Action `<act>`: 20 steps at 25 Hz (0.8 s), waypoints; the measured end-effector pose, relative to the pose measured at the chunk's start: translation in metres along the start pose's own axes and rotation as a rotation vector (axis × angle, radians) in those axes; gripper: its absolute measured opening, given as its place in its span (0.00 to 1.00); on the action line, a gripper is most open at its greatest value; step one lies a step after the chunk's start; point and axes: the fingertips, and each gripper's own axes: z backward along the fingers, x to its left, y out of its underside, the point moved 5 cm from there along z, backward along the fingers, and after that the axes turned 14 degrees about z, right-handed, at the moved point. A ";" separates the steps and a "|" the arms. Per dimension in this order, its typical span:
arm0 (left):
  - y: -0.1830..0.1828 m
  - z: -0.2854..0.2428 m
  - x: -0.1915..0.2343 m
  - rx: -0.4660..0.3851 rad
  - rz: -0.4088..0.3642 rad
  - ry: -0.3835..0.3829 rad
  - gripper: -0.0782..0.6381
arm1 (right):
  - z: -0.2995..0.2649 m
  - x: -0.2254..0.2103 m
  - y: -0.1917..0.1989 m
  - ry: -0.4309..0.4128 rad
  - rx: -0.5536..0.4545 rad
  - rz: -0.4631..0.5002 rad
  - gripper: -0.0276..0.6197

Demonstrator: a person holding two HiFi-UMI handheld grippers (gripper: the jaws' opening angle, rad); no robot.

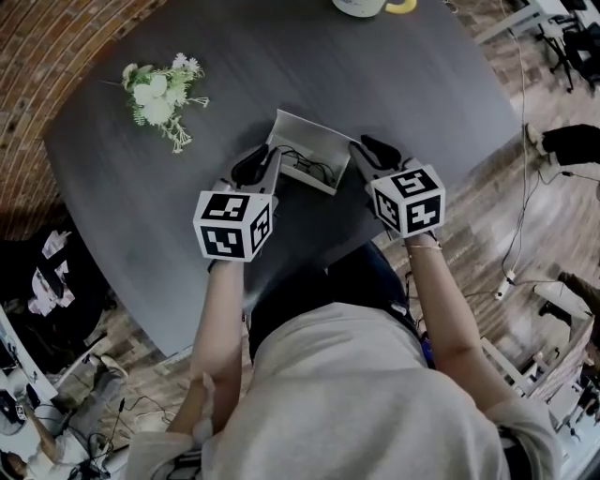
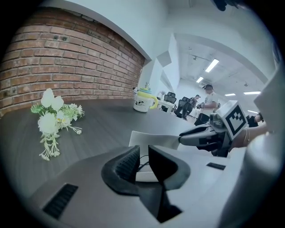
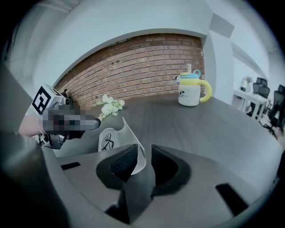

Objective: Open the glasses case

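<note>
The white glasses case point(image 1: 314, 141) stands open on the dark table point(image 1: 150, 206), lid point(image 3: 131, 133) upright, with dark-framed glasses point(image 1: 305, 167) lying inside. My left gripper point(image 1: 265, 167) is at the case's left end. In the left gripper view its jaws point(image 2: 143, 167) are closed on the case's base point(image 2: 144, 176). My right gripper point(image 1: 364, 150) is at the right end. In the right gripper view the lid's edge stands between its jaws point(image 3: 143, 162), close to the left pad with a gap on the right, so they are open.
A bunch of white flowers point(image 1: 159, 98) lies at the table's far left. A white mug with a yellow handle point(image 1: 366, 6) stands at the far edge. A brick wall point(image 2: 67, 67) is behind the table. People and office chairs point(image 2: 207, 100) are in the background.
</note>
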 end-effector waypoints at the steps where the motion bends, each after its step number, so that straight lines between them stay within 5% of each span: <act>1: 0.000 0.003 -0.002 -0.001 0.004 0.015 0.21 | 0.003 0.002 -0.001 0.005 -0.011 -0.004 0.18; 5: -0.003 0.020 -0.008 -0.044 0.038 0.080 0.21 | 0.019 0.011 -0.007 0.017 -0.083 -0.058 0.18; 8: -0.009 0.036 -0.013 -0.109 0.047 0.114 0.21 | 0.030 0.021 -0.010 0.000 -0.180 -0.194 0.19; 12: -0.010 0.054 -0.030 -0.153 -0.053 0.144 0.18 | 0.052 0.039 -0.012 -0.019 -0.286 -0.294 0.14; 14: -0.006 0.063 -0.037 -0.154 -0.108 0.146 0.17 | 0.064 0.050 -0.015 -0.023 -0.322 -0.295 0.05; 20: 0.013 0.082 -0.055 -0.107 -0.150 0.208 0.16 | 0.075 0.086 -0.020 -0.093 -0.353 -0.264 0.05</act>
